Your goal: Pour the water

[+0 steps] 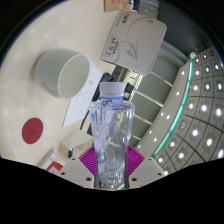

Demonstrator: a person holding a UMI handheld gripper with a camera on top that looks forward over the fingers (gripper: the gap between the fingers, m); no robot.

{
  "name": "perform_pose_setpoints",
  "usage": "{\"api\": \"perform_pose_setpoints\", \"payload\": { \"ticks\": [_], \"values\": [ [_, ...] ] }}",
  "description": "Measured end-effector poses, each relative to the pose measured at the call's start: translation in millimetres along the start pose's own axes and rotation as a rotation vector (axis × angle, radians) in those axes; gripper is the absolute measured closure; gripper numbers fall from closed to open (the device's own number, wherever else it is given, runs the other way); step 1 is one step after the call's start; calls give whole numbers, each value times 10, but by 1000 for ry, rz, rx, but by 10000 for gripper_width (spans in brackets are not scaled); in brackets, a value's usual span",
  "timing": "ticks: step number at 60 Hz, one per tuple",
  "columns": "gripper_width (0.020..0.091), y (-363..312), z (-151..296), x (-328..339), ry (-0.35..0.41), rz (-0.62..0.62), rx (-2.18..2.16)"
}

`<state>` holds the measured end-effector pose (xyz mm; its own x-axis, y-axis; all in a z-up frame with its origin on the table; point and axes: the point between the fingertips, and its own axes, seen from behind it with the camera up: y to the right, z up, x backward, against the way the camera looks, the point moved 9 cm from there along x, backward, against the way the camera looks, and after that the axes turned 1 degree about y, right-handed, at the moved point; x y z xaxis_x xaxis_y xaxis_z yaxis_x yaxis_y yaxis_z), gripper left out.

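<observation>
the water bottle [112, 135], clear ribbed plastic with a white cap, is pinched between the purple pads [90, 160] of the gripper [110, 165], near a white round cup [65, 72] on the worktop [30, 100].

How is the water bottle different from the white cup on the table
The water bottle is clear plastic, tall and narrow, capped, and held between the gripper fingers. The white cup is opaque, short and wide, open-mouthed, and rests free on the table, beyond the fingers. Both are round.
</observation>
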<state>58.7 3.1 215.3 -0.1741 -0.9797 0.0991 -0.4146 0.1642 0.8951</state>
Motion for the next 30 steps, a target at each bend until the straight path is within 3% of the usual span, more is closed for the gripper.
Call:
{"api": "perform_pose_setpoints", "payload": {
  "ticks": [14,30],
  "values": [
    [760,207,-280,267,-22,88,-725],
    [762,101,-402,358,76,263,-1487]
  ]
}}
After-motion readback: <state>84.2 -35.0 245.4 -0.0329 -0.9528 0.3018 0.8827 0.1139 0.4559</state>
